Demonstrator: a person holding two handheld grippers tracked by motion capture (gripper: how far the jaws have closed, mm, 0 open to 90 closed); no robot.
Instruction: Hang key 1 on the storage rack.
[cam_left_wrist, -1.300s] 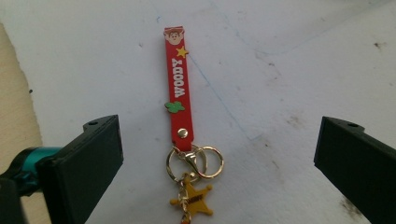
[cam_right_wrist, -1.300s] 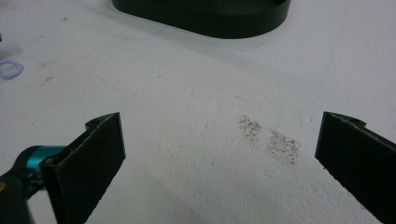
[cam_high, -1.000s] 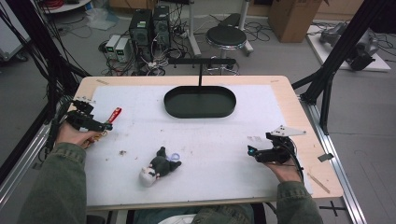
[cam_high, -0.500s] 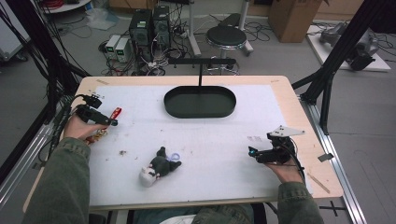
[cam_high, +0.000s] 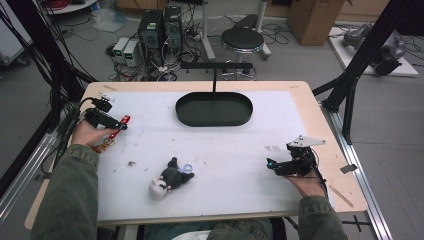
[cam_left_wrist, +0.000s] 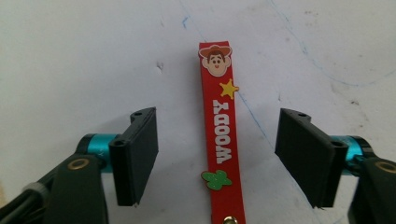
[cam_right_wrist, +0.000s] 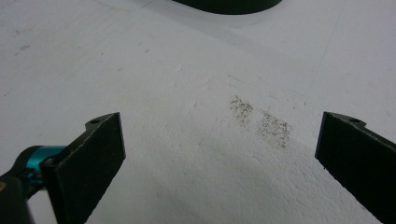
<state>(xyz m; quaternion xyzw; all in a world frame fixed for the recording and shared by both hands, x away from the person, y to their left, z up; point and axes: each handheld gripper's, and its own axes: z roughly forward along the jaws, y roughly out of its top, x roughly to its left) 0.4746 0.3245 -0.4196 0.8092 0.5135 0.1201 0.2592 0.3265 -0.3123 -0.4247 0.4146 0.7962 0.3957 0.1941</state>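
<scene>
Left claw (cam_left_wrist: 215, 158) now astride red strap (cam_left_wrist: 218, 135)

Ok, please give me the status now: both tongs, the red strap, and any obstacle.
Left tongs open, astride red Woody strap, not touching. Right tongs open over bare white mat. Plush toy and black tray well apart; nothing blocking.

One red strap (cam_left_wrist: 221, 140); one plush toy (cam_high: 170, 178); one black tray (cam_high: 214, 120); two grippers.
</scene>
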